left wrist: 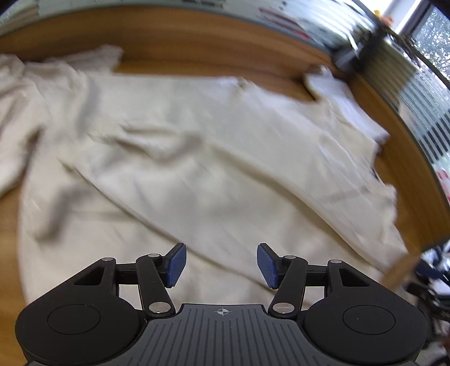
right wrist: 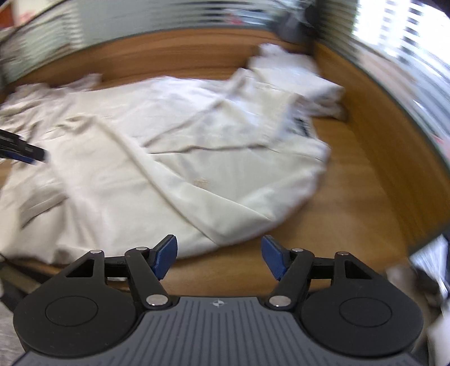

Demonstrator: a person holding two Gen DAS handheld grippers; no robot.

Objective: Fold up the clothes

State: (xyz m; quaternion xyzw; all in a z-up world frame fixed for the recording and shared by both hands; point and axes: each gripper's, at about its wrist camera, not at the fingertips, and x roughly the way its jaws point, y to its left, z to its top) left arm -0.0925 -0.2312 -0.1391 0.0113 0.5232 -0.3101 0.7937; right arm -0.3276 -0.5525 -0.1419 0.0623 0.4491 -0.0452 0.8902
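Observation:
A cream garment [left wrist: 197,157] lies spread and creased across the wooden table [left wrist: 197,45]. It also shows in the right wrist view [right wrist: 174,146], with a diagonal fold running across it. My left gripper [left wrist: 221,266] is open and empty above the near part of the cloth. My right gripper [right wrist: 219,257] is open and empty over the bare table by the garment's near edge. The left gripper's fingertips [right wrist: 28,153] show at the left edge of the right wrist view, over the cloth. Both views are motion-blurred.
A folded white garment [right wrist: 298,81] lies at the far right of the table, touching the cream one; it shows in the left wrist view [left wrist: 343,104]. A dark object [right wrist: 292,25] stands beyond the table's far edge. Bright windows are to the right.

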